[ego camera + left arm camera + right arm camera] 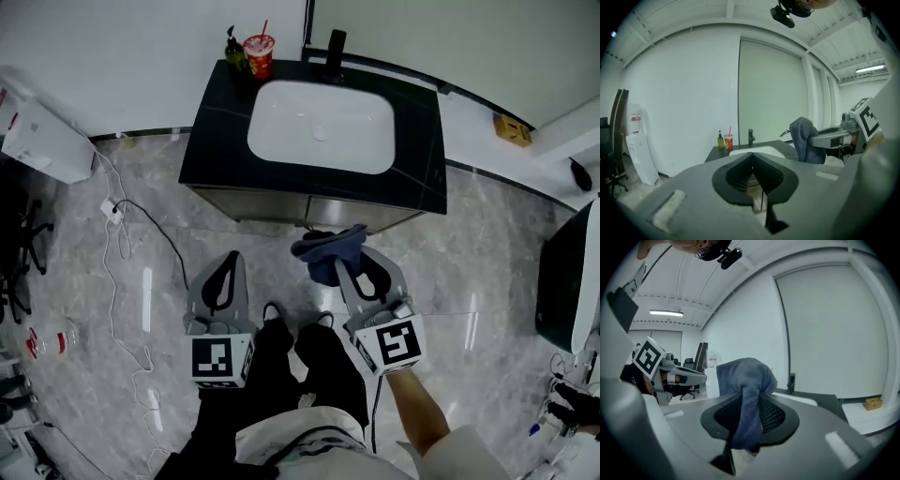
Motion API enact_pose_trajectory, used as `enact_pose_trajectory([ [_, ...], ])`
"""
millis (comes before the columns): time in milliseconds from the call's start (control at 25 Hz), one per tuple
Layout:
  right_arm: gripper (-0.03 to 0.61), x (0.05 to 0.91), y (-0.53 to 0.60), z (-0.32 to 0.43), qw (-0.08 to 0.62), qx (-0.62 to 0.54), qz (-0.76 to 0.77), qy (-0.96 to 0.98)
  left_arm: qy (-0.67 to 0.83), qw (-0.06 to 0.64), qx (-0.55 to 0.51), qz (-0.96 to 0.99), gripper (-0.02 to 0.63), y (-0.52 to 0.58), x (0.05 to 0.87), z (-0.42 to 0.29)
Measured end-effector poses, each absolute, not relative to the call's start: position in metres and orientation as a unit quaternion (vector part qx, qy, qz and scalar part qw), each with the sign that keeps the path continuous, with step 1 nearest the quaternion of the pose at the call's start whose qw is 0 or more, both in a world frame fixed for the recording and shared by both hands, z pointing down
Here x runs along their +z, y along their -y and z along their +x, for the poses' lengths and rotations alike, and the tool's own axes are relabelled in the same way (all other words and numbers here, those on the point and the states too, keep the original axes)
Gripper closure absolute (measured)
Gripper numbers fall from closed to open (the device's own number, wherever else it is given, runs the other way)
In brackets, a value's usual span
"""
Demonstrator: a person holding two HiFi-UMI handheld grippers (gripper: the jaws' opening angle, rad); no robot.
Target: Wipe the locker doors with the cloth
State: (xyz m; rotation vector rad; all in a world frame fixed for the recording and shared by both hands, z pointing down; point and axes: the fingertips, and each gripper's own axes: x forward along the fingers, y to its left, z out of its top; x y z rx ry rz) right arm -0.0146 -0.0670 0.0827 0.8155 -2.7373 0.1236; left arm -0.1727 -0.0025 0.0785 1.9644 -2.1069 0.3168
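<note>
A dark blue cloth (pixel 330 253) is bunched at the tip of my right gripper (pixel 349 266), whose jaws are shut on it. In the right gripper view the cloth (pixel 746 394) hangs down between the black pads and rises above them. My left gripper (pixel 225 272) is held beside it at the left, its jaws shut with nothing between them (pixel 752 176). From the left gripper view the cloth (pixel 805 139) shows at the right, on the other gripper. No locker door can be made out in any view.
A black vanity (pixel 211 141) with a white basin (pixel 321 125) and black tap (pixel 335 49) stands just ahead. A red cup (pixel 259 54) and soap bottle (pixel 233 47) sit at its back left. Cables (pixel 127 244) trail over the marble floor; a white unit (pixel 42 141) at far left.
</note>
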Motion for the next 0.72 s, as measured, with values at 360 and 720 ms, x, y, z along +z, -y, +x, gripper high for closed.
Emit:
enact_pose_trajectory([
  [360, 0.485, -0.073, 0.085, 0.041, 0.073, 0.004, 0.381, 0.922, 0.692, 0.062, 0.056, 0.717, 0.612, 0.027, -0.080, -0.130],
  [720, 0.491, -0.120, 0.092, 0.070, 0.034, 0.009, 0.443, 0.896, 0.683, 0.037, 0.043, 0.729, 0.612, 0.038, -0.123, -0.110],
])
